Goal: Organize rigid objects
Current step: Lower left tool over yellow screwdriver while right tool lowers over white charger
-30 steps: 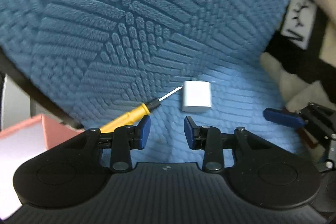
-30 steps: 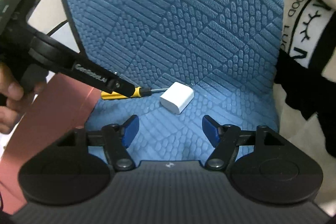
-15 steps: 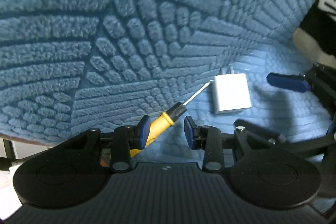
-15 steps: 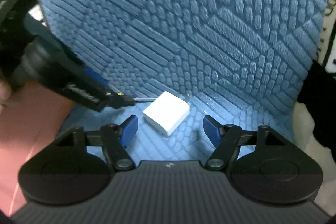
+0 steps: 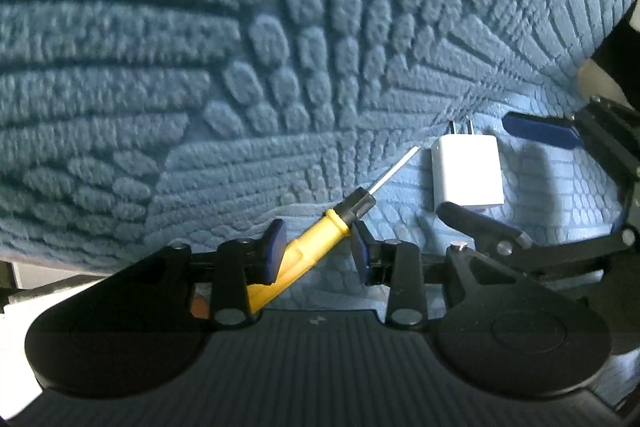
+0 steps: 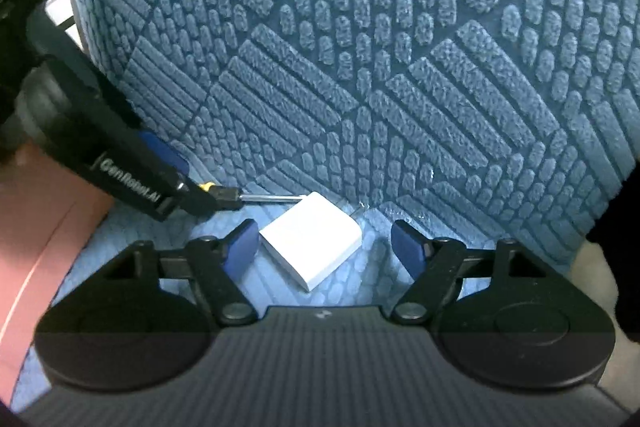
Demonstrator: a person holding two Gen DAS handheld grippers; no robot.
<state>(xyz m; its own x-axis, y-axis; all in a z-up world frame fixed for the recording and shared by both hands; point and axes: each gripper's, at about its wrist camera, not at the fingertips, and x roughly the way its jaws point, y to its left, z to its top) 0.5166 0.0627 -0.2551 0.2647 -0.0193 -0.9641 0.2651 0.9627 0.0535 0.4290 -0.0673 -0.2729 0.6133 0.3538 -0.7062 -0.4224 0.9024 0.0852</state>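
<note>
A yellow-handled screwdriver (image 5: 316,239) with a black collar and thin metal shaft lies on the blue textured mat (image 5: 280,67). My left gripper (image 5: 318,247) is open with its blue pads on either side of the yellow handle, not closed on it. A white plug-in charger (image 5: 466,173) lies just right of the screwdriver tip, prongs pointing away. In the right wrist view the charger (image 6: 312,247) lies between the open pads of my right gripper (image 6: 324,245), nearer the left pad. The screwdriver (image 6: 224,193) is partly hidden behind the left gripper's body.
The mat (image 6: 360,67) curves up steeply behind the objects. A pink surface (image 6: 44,227) lies at the left. A cream and black fabric item (image 6: 596,259) borders the mat on the right. The right gripper's blue finger (image 5: 540,131) shows beside the charger.
Both grippers have moved forward and down. The screwdriver handle now lies between the left pads and the charger between the right pads. Both stay open.
</note>
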